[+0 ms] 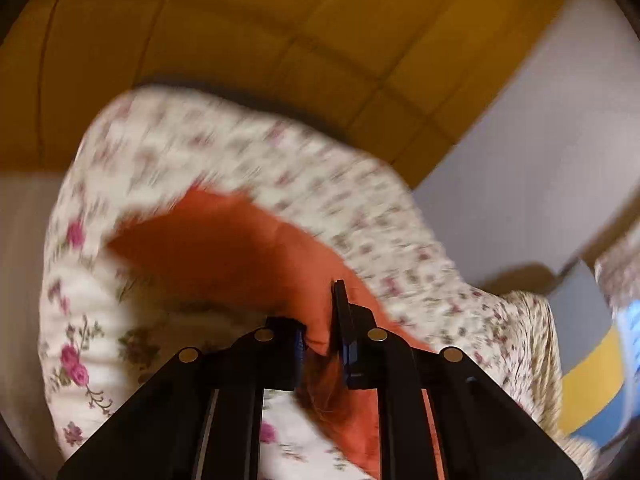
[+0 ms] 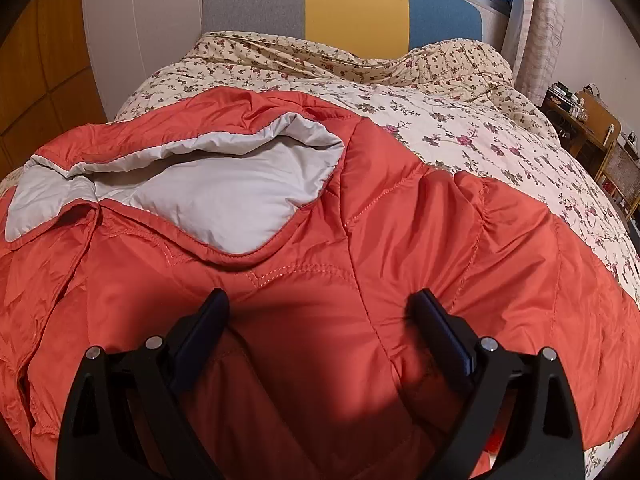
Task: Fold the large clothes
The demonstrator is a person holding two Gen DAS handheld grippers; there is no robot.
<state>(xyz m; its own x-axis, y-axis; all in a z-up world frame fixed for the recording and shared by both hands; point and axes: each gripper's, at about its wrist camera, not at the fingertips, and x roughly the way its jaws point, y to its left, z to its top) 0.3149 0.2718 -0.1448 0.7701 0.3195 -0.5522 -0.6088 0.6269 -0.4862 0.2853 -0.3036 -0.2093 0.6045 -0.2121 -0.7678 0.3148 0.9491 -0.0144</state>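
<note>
An orange quilted jacket [image 2: 400,240] with pale grey lining [image 2: 208,184] lies spread on a floral bedspread [image 2: 500,148]. One panel is turned back so the lining shows. My right gripper [image 2: 320,308] is open and empty, its jaws wide apart just above the jacket's near part. In the blurred left wrist view, my left gripper [image 1: 320,320] is shut on a fold of the orange jacket [image 1: 224,240], with the floral bedspread [image 1: 280,160] behind it.
A headboard [image 2: 352,4] in grey, yellow and blue stands at the far end of the bed. A window and curtain [image 2: 536,12] are at the top right. A wooden side table [image 2: 588,128] stands to the right. Wooden wardrobe panels [image 1: 240,32] are on the left.
</note>
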